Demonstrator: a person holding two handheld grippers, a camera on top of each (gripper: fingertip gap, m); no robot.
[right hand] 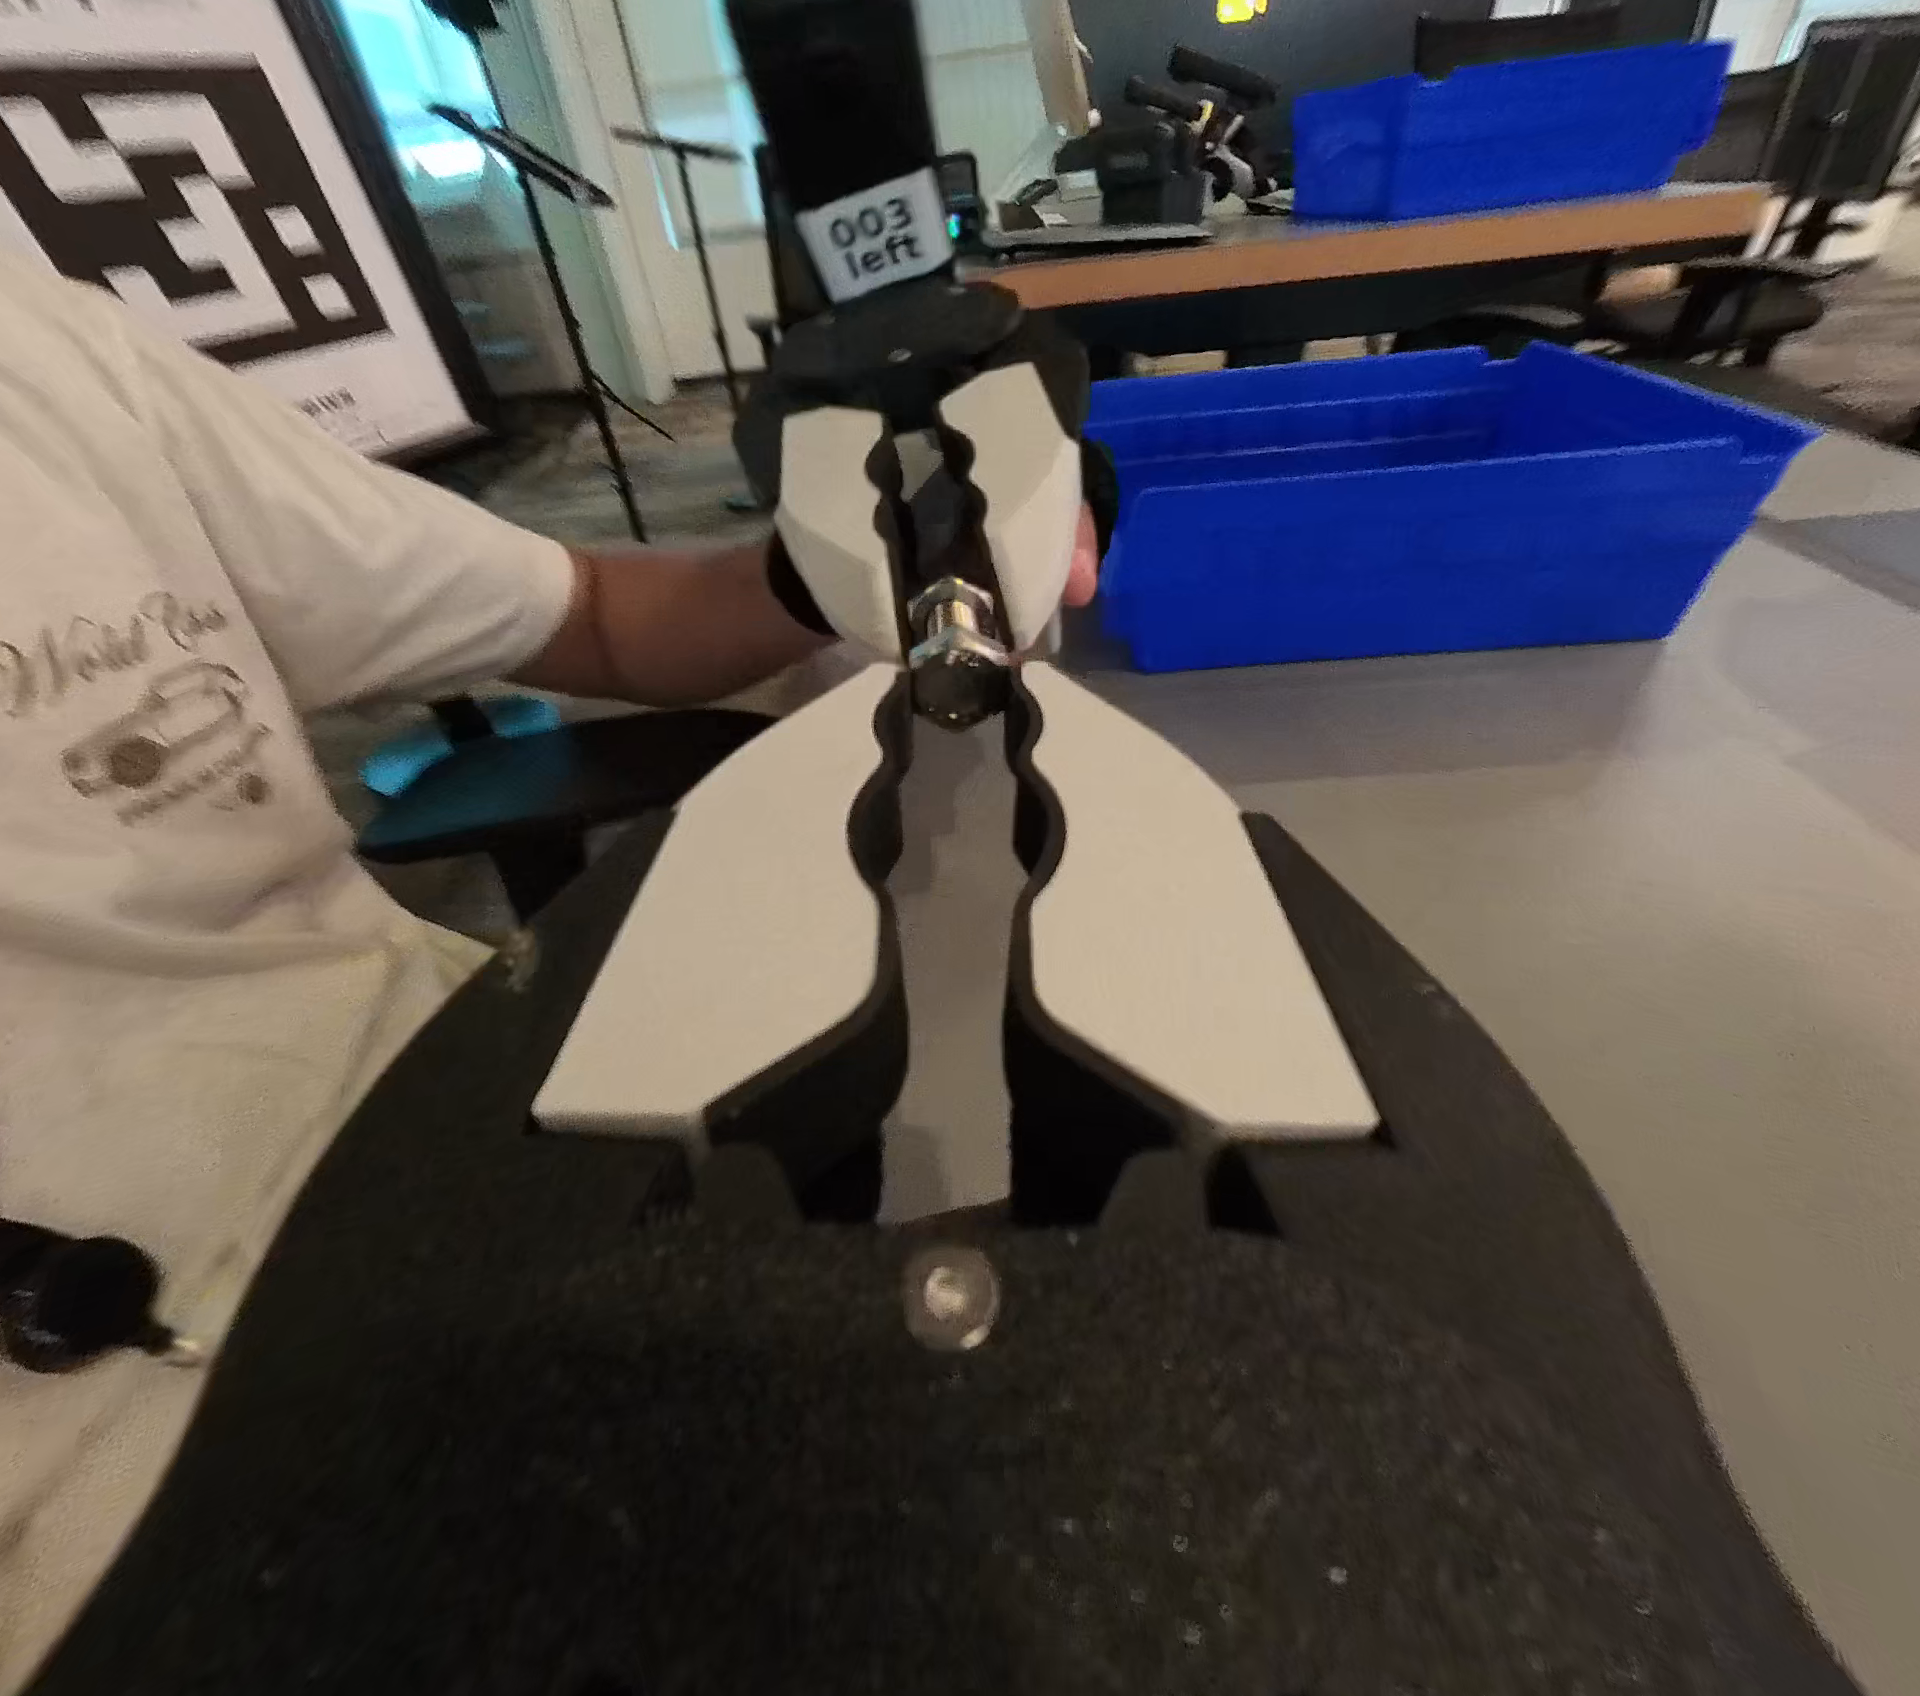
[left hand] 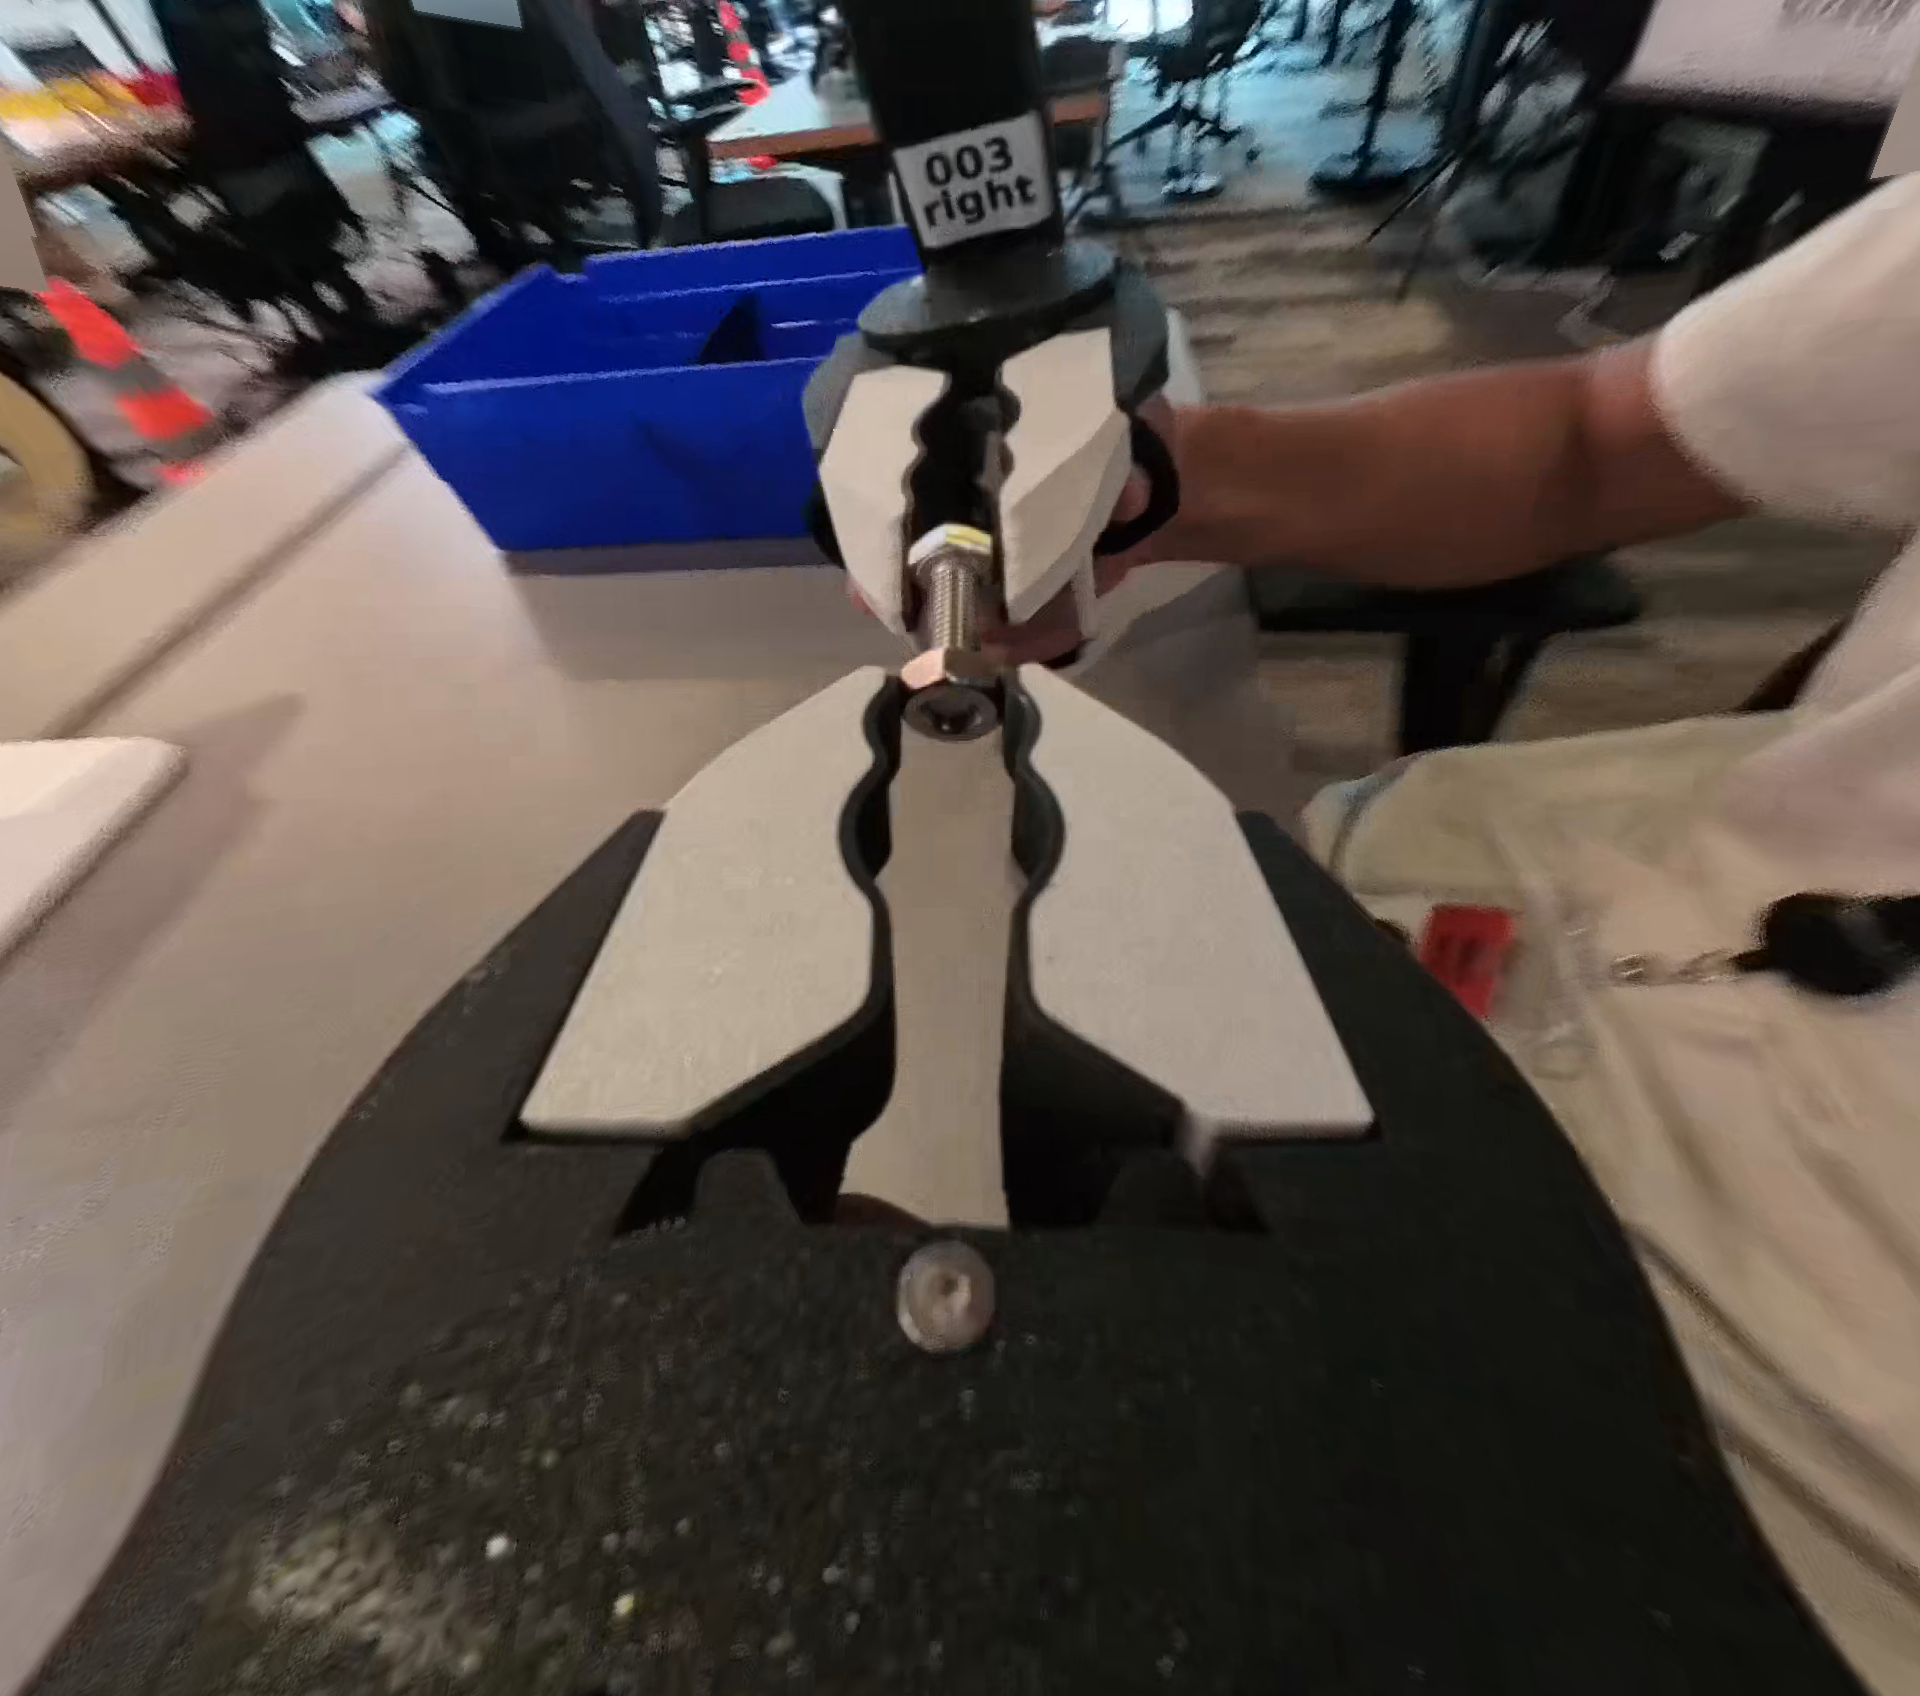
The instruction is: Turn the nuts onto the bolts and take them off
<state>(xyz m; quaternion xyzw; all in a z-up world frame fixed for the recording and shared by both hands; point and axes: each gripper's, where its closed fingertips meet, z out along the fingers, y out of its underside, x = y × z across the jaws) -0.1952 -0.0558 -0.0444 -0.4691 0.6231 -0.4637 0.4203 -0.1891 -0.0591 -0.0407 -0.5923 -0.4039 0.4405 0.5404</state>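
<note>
Grey tabletop (left hand: 312, 659), office behind. One bolt (left hand: 948, 597), one nut (left hand: 948, 667), held in the air between two facing grippers. Left gripper (left hand: 948, 696) jaws narrow, pinching the nut; right gripper (right hand: 956, 690) jaws narrow on the bolt's head end. Blue bin (left hand: 623, 441) count: left wrist view one, right wrist view two, second bin (right hand: 1496, 129) on a far desk.
</note>
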